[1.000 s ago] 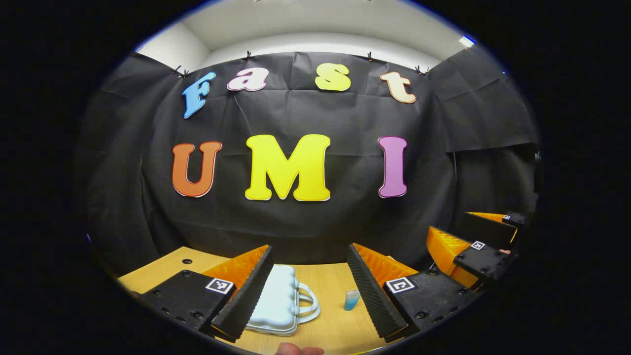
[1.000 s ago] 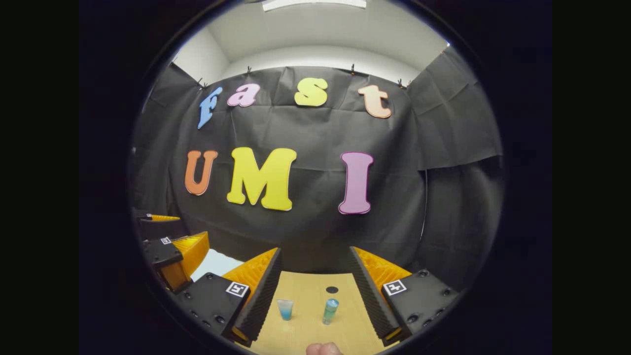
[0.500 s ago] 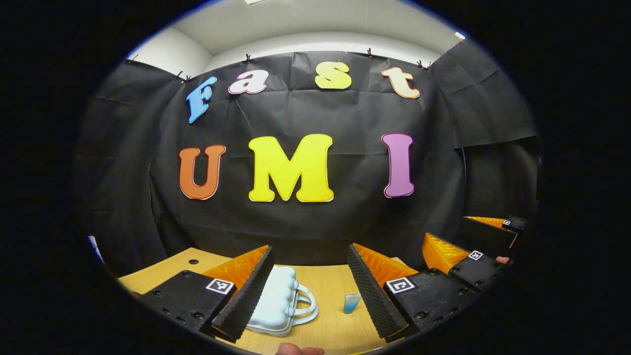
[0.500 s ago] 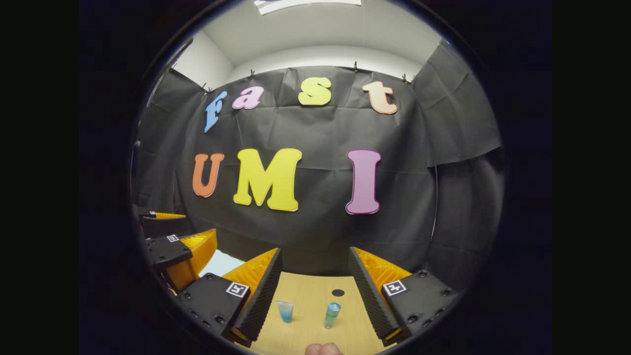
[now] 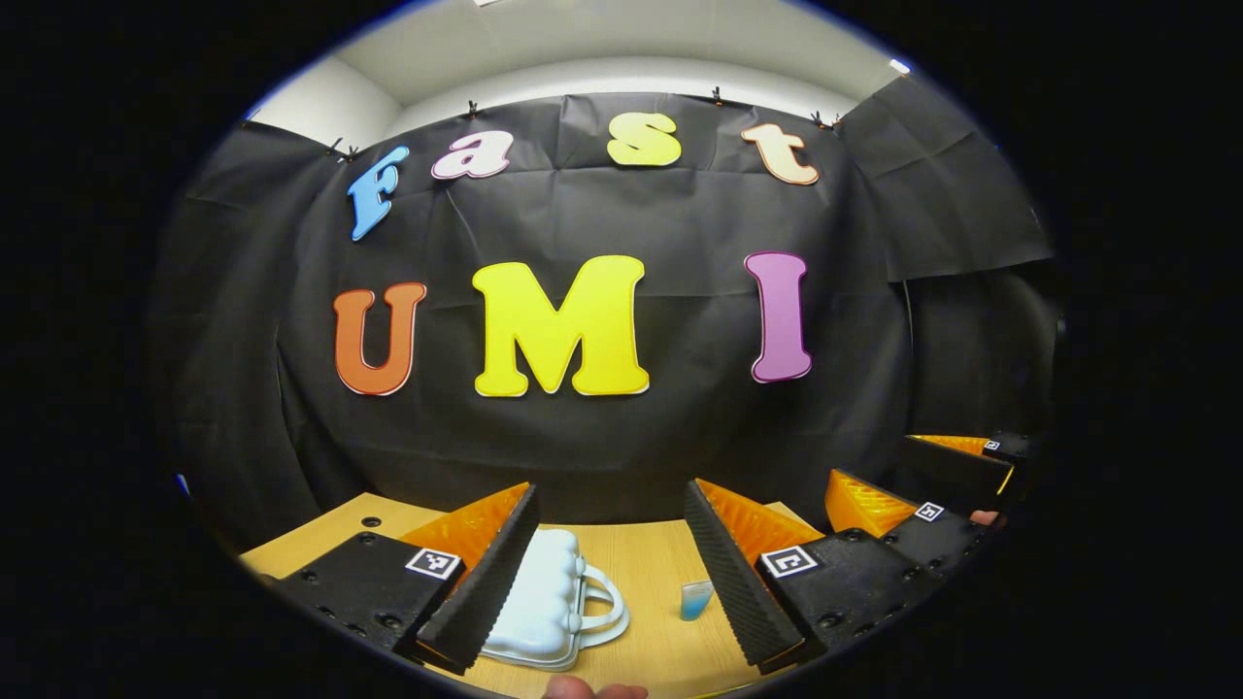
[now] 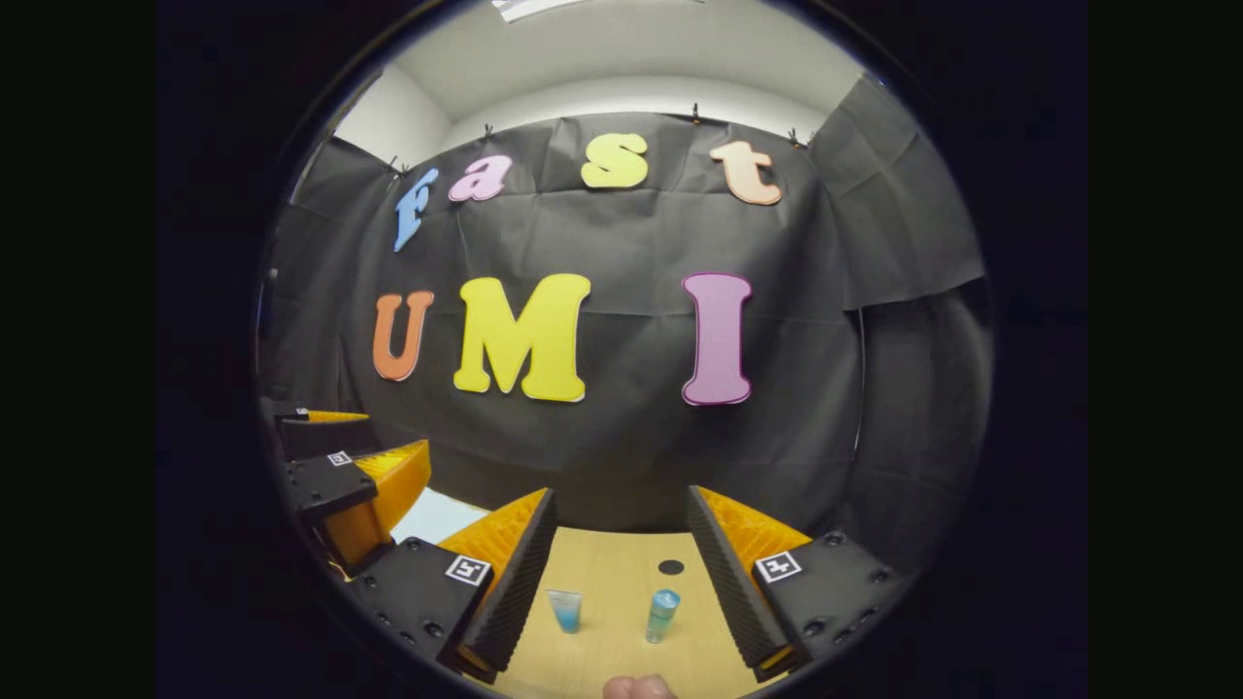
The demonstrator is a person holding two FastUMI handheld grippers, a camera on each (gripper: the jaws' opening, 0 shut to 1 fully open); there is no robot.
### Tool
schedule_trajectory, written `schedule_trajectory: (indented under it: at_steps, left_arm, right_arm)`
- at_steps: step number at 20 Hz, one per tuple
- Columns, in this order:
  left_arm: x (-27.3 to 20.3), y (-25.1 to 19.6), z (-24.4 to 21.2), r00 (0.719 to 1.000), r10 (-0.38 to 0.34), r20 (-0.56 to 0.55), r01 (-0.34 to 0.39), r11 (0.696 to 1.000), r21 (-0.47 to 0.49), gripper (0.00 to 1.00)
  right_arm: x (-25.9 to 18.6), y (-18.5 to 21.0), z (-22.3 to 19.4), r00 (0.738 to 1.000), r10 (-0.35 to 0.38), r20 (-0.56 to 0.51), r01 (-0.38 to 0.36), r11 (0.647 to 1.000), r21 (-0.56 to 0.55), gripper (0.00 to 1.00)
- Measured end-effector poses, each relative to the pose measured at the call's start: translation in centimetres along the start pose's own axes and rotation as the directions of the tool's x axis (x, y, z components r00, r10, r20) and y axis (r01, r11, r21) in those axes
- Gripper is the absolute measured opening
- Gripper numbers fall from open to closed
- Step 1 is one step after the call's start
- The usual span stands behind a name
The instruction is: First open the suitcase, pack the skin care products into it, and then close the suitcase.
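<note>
The suitcase (image 5: 549, 602) is a small white hard-shell case with a ribbed, moulded lid and a looped white handle on its right side; it lies flat and closed on the wooden table (image 5: 320, 532), partly behind the left finger in the left gripper view; in the right gripper view a pale corner of it (image 6: 427, 515) shows at lower left. The skin care products stand upright on the table, apart from each other: a short blue-tinted tube (image 6: 565, 610) and a taller teal bottle (image 6: 662, 615) with a rounded cap; the tube (image 5: 695, 600) also shows just beside the right finger in the left gripper view.

The left gripper (image 5: 610, 558) is held level above the table, pointing at the booth wall, fingers spread wide and grasping nothing; the right gripper (image 6: 621, 561) is posed likewise, fingers parted and empty, with both products visible between them; the two grippers hover side by side, near each other.
</note>
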State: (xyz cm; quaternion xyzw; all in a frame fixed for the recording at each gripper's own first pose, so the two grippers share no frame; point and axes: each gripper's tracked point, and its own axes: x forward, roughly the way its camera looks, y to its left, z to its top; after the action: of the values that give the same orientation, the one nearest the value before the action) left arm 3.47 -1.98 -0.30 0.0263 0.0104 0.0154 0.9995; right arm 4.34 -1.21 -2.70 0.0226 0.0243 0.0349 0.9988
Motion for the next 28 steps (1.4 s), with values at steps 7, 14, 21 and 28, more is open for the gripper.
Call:
schedule_trajectory:
  at_steps: [7,14,21,28]
  left_arm:
    - [0.3,1.3,-1.3,1.000,-0.007,-0.024,0.008,1.000,0.007,0.96]
    - [0.6,0.8,-5.0,0.989,-0.078,-0.124,0.086,0.994,0.061,0.96]
    - [0.6,-0.3,-5.1,0.989,-0.083,-0.123,0.091,0.994,0.058,0.97]
    - [1.6,-0.6,-10.4,0.958,-0.170,-0.230,0.236,0.924,0.302,0.99]
  right_arm:
    - [0.0,-0.8,0.1,0.999,-0.033,0.004,0.033,0.999,-0.023,0.80]
    - [-0.4,-2.9,-1.1,0.997,-0.076,-0.031,0.074,0.996,-0.053,0.80]
    - [-0.4,-2.5,-2.2,0.996,-0.063,-0.058,0.060,0.997,-0.043,0.80]
    - [-0.9,-4.9,-3.2,0.993,-0.091,-0.070,0.085,0.993,-0.084,0.80]
